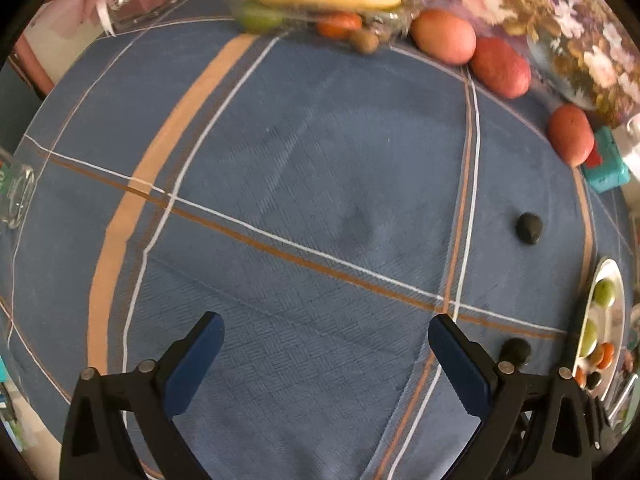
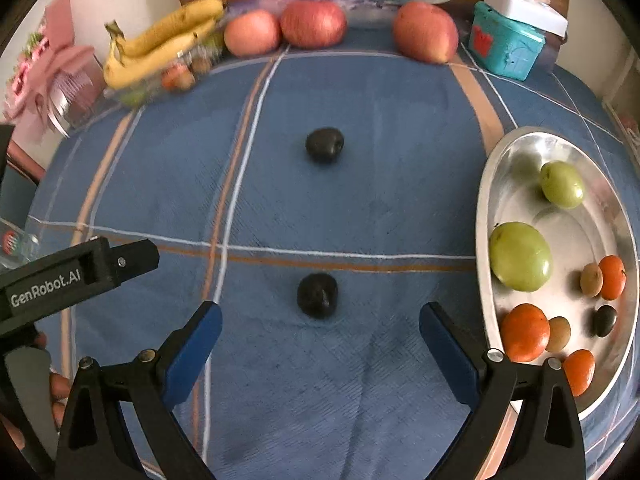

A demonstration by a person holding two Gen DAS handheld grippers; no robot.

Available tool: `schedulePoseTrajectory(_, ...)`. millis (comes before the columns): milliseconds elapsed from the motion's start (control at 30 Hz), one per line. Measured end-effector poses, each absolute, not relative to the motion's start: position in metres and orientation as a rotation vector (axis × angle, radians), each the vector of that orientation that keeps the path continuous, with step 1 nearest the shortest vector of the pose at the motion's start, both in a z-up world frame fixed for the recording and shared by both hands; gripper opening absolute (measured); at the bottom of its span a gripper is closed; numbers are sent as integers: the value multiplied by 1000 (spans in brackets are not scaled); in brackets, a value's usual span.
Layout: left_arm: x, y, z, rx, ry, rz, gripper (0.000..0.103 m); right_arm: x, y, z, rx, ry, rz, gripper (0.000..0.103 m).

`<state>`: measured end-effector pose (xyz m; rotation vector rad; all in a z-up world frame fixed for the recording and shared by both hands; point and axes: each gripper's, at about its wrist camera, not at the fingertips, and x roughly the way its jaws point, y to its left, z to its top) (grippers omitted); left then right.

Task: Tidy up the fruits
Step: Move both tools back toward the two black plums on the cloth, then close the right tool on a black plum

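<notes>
Two dark plums lie on the blue checked tablecloth: a near one (image 2: pixel 317 295) just ahead of my right gripper (image 2: pixel 320 336), and a far one (image 2: pixel 324 144). Both show in the left wrist view, the near plum (image 1: pixel 516 351) and the far plum (image 1: pixel 529 228). A steel oval tray (image 2: pixel 494 184) on the right holds green fruits (image 2: pixel 519 256), orange fruits (image 2: pixel 525 332) and small brown and dark ones. My right gripper is open and empty. My left gripper (image 1: pixel 326 344) is open and empty over bare cloth, and its body shows at the left of the right wrist view (image 2: pixel 80 274).
Three red apples (image 2: pixel 313 24) stand along the back edge. A clear container with bananas (image 2: pixel 160 46) and small fruits sits at the back left. A teal box (image 2: pixel 506 46) stands at the back right, a pink gift box (image 2: pixel 48 80) at the far left. A glass (image 1: pixel 18 196) is at the left edge.
</notes>
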<state>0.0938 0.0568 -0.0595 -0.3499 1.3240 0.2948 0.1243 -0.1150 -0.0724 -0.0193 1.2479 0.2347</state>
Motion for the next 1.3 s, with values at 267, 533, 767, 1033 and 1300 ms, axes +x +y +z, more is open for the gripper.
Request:
schedulePoseTrajectory(267,100,59,-65,-360,1326,275,103,127,-102,-79,-82,1251,216,73)
schedulePoseTrajectory(533,100,59,-63,-358,1318,281,103,126,-100,-77,-71,1253,232,37)
schedulePoseTrajectory(767,98,56,-56,-378,1305,285,103,127,-107,-73,-36,1243,265,22)
schedulePoseTrajectory(1033,96,54,-55,-399,1292,300,103,129,-124,-64,7,1226,279,20)
schedulePoseTrajectory(1300,96,46,-49,-412,1246,280,103,127,-148,-43,62,1172,262,19)
